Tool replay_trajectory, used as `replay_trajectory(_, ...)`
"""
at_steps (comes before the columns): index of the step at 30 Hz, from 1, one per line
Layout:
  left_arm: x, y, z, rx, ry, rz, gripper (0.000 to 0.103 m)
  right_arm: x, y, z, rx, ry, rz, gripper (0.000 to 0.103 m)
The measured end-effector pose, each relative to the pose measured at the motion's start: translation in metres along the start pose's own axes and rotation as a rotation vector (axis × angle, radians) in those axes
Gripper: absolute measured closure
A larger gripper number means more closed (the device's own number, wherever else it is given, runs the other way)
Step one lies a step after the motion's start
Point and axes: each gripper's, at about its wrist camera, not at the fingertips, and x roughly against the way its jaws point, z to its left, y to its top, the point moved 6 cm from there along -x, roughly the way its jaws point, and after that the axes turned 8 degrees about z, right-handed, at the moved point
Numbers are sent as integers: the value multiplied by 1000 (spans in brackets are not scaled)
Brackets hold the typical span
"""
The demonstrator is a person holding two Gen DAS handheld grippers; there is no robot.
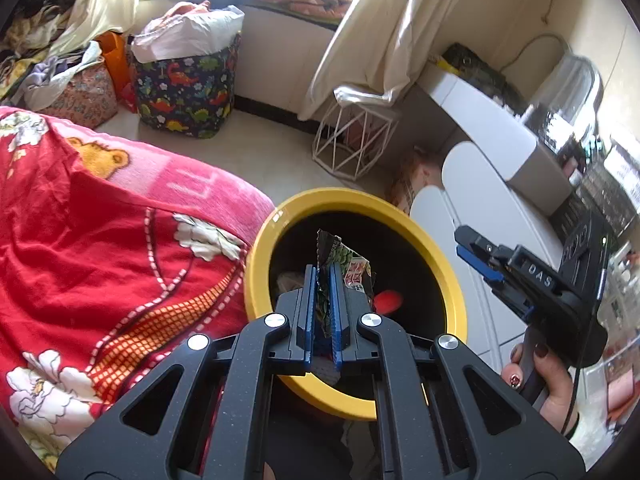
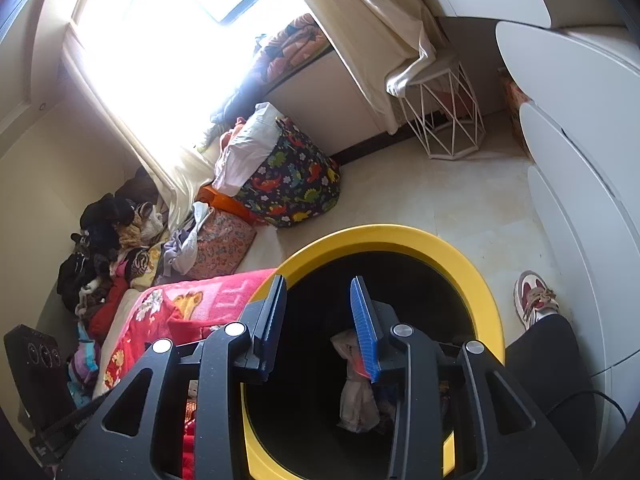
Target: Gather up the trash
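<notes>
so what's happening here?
A person is collecting trash with a handheld gripper in each hand. The left gripper has its jaws shut on a green snack wrapper, held over the mouth of the yellow-rimmed bin, not yet dropped. The right gripper hangs over the same bin with its jaws open and nothing between them. Some crumpled wrappers already lie inside. A red floral blanket sits beside the bin.

The bin mouth is open at 12 o'clock; the bed crowds it at 9, white drawers at 2.
</notes>
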Motion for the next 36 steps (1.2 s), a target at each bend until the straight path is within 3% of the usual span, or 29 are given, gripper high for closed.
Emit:
replay_trajectory(7, -27, -7, -18, -46, 5, 67, 97, 4, 1, -6, -13, -1, 20, 66)
replay_trajectory(9, -33, -8, -25, -65, 5, 80, 81, 8, 0, -7, -13, -2, 23, 59)
replay_trajectory(13, -39, -11, -32, -77, 7, 91, 66, 18, -2, -7, -5, 7, 32, 46)
replay_trajectory(15, -37, -13, -31, -71, 22, 85, 42, 21, -3, -4, 9, 9, 40, 42)
replay_trajectory(17, -34, -14, -29, -63, 32, 75, 37, 27, -6, 1, 28, 12, 41, 34)
replay_trajectory(20, -25, -15, -23, -44, 59, 54, 15, 33, -11, 10, 80, 8, 38, 25)
replay_trajectory(21, -21, -15, -20, -35, 72, 43, 12, 35, -14, 14, 97, 8, 38, 21)
replay_trajectory(27, 13, -25, 5, 27, 146, -30, 11, 51, -32, 43, 235, -11, -1, 8)
replay_trajectory(36, 72, -52, 26, 30, 246, -153, 11, 82, -73, 86, 415, -29, -151, 7)
